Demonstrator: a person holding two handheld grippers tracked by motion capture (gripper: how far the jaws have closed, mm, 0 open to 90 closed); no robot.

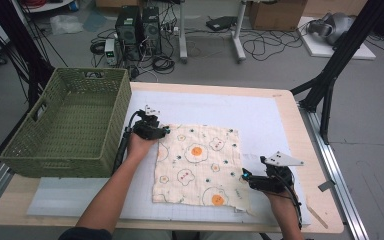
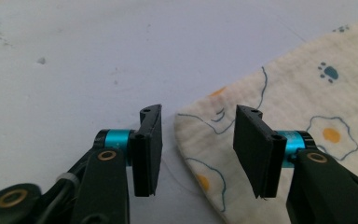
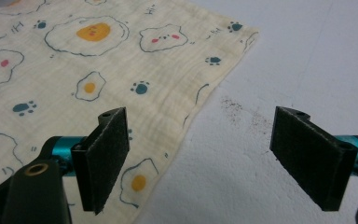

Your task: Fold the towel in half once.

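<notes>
We have the cloth [image 1: 198, 165] flat beside the basket [image 1: 70, 125]. Our left gripper [image 2: 198, 149] straddles its far corner, apparently not yet pinching; our right gripper [image 3: 214, 163] gapes unclenched over the near edge. Next, both must clamp.

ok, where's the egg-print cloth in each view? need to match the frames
High view: the egg-print cloth lies flat at table centre, between the two grippers.
Left gripper view: its corner sits between the black jaws, with the rest running off right.
Right gripper view: it covers the upper left, its edge passing between the jaws.
Shared landmark: the white mat under it.
</notes>
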